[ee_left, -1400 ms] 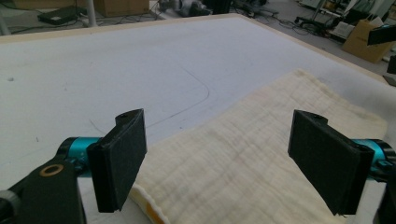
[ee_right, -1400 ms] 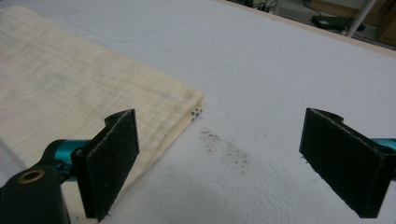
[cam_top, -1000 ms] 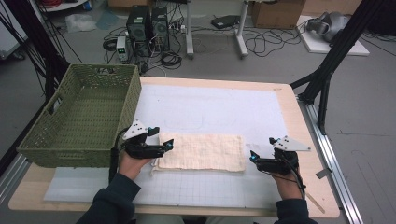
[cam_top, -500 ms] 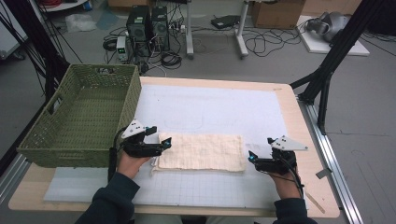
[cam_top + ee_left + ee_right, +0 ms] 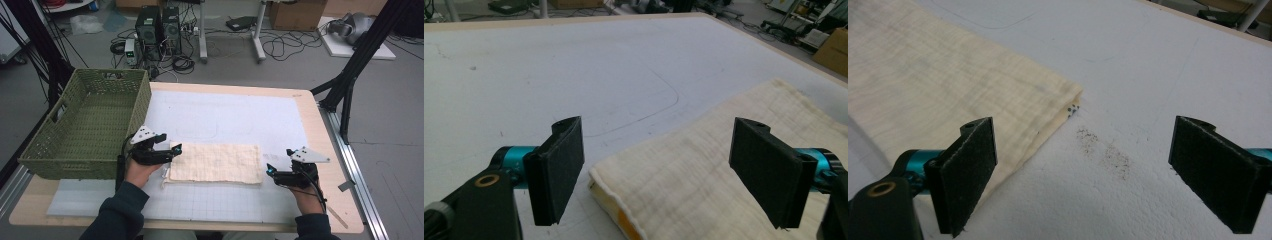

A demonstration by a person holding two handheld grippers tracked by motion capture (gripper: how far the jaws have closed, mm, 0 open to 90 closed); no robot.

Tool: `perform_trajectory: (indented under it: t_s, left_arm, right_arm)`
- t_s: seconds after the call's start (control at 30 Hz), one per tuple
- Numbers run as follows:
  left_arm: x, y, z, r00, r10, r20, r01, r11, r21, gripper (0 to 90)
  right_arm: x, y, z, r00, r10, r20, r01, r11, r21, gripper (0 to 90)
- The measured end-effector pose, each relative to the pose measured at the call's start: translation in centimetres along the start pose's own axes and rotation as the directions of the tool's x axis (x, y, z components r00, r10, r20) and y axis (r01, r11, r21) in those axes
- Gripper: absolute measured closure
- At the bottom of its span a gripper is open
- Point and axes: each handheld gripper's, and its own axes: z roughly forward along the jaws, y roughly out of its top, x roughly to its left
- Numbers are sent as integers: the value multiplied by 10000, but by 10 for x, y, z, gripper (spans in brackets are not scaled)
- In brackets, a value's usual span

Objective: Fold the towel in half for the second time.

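Resting low on the white mat [image 5: 235, 120], left gripper [image 5: 172, 150] spreads its jaws wide over the near-left corner of the folded cream cloth [image 5: 216, 162]. Right gripper [image 5: 270, 172], jaws likewise apart, sits just off the cloth's right edge. Both have edged slightly closer to the cloth since earlier. No legible writing.

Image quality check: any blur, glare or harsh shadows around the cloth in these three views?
High view: soft and low in detail, even light, no glare on the cloth. Left gripper view: cloth weave sharp, faint shadow under the open left claw. Right gripper view: cloth corner sharp, right claw pads slightly soft, flat light.
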Motion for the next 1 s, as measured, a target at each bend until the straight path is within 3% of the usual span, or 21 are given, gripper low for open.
perform_trajectory:
  t_s: [0.1,0.17,0.23,0.3,0.43,0.53,0.57,0.63,0.8,0.9,1.0]
  left_arm:
    - [1,-1,6,9997,-56,-244,57,10000,62,248]
    - [1,0,10,9986,161,-504,-135,9986,503,274]
    - [2,1,13,9978,190,-632,-168,9992,350,327]
    - [5,0,18,9968,200,-775,-158,9984,544,349]
    - [11,-1,27,9951,115,-979,-44,9974,719,376]
    - [16,-7,35,9927,62,-1203,97,9913,1311,422]
    - [16,-6,36,9905,-19,-1378,201,9912,1309,439]
    - [16,-6,36,9923,174,-1229,19,9880,1547,482]
    - [10,-7,40,9893,917,-1139,-643,9724,2245,583]
    - [7,-7,42,9852,1330,-1079,-1025,9626,2508,617]
    - [6,-7,42,9856,1461,-848,-1202,9593,2556,693]
  right_arm:
    - [0,0,0,10000,-6,2,6,10000,27,112]
    - [1,0,1,10000,-22,-21,22,10000,12,112]
    - [1,1,2,10000,-63,-42,63,10000,16,112]
    - [2,1,2,9999,-90,-60,90,10000,-1,112]
    - [2,1,3,9999,-85,-71,85,10000,39,112]
    - [2,1,4,9999,-80,-86,80,10000,56,112]
    - [2,1,5,10000,-60,-75,60,10000,60,112]
    - [2,1,6,10000,-31,-79,31,10000,84,113]
    - [4,1,9,9999,-81,-146,83,9999,123,113]
    - [4,2,9,9998,-91,-172,93,9999,124,113]
    - [4,3,10,9998,-98,-180,100,9999,107,112]
